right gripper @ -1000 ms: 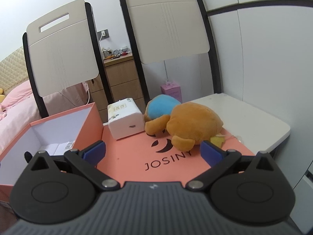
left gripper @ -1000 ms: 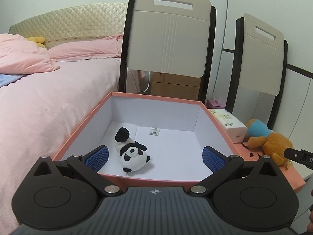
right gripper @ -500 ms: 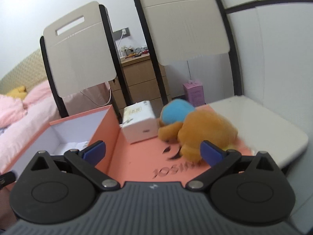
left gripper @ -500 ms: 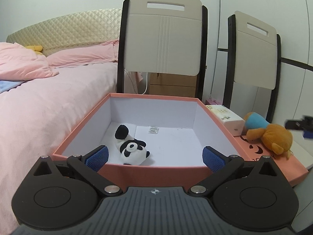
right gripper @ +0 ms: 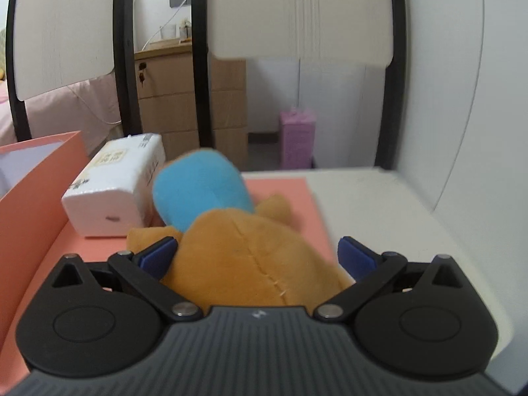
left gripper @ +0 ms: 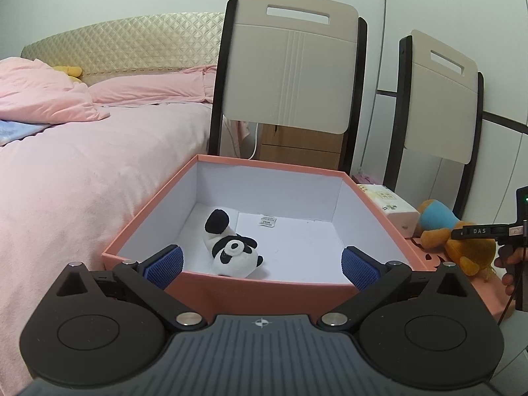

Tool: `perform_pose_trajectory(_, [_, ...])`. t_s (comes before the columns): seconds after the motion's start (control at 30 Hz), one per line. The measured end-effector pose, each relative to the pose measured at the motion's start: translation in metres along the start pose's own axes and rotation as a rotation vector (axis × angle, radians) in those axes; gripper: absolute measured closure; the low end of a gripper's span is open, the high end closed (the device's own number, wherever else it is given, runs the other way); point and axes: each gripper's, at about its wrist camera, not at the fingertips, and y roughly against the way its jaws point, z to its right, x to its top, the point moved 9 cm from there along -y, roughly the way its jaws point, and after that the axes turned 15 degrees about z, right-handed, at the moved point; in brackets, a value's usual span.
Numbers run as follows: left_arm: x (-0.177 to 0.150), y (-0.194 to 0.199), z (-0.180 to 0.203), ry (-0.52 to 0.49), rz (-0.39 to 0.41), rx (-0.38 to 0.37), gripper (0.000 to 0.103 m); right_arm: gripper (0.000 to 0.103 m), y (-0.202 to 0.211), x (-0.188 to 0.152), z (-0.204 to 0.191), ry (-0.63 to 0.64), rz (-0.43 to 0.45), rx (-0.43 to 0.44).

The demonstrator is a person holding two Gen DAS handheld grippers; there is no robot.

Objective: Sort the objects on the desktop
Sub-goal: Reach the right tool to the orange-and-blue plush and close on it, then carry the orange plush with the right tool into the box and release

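Both grippers (left gripper: 260,265) (right gripper: 257,255) spread wide

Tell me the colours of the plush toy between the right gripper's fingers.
The plush toy is orange-brown with a bright blue part; the right wrist view shows it best.

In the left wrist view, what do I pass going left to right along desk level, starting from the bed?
Pink bed → panda plush inside the salmon box → white tissue pack → orange plush with blue cap → right tool at the frame edge.
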Motion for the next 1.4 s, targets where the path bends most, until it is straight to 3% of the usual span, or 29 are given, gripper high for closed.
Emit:
perform_pose_trajectory(0.17, [0.000, 0.000, 0.000, -0.002, 0.000, -0.004, 0.000, 0.000, -0.006, -0.007, -0.007, 0.024, -0.010, 0.012])
perform_pose_trajectory(0.33, [0.001, 0.002, 0.000, 0.007, 0.008, -0.009, 0.000, 0.023, -0.001, -0.003, -0.004, -0.017, -0.016, -0.019])
perform_pose_trajectory(0.43, [0.002, 0.004, 0.002, 0.005, 0.013, -0.016, 0.000, 0.027, 0.006, 0.002, -0.005, -0.017, -0.017, -0.048])
perform_pose_trajectory(0.63, [0.006, 0.008, 0.005, -0.020, 0.037, -0.020, 0.000, 0.028, 0.033, 0.029, -0.008, -0.035, 0.046, -0.101])
perform_pose_trajectory(0.83, [0.011, 0.011, 0.003, -0.010, 0.056, -0.026, 0.000, 0.028, 0.062, 0.077, -0.026, -0.018, 0.118, -0.089])
perform_pose_trajectory(1.13, [0.016, 0.013, -0.003, -0.006, 0.074, -0.001, 0.000, 0.028, 0.065, 0.143, -0.116, 0.015, 0.169, 0.060])
perform_pose_trajectory(1.4, [0.018, 0.011, -0.014, -0.008, 0.088, 0.040, 0.000, 0.028, 0.025, 0.130, -0.268, 0.124, 0.056, 0.353])
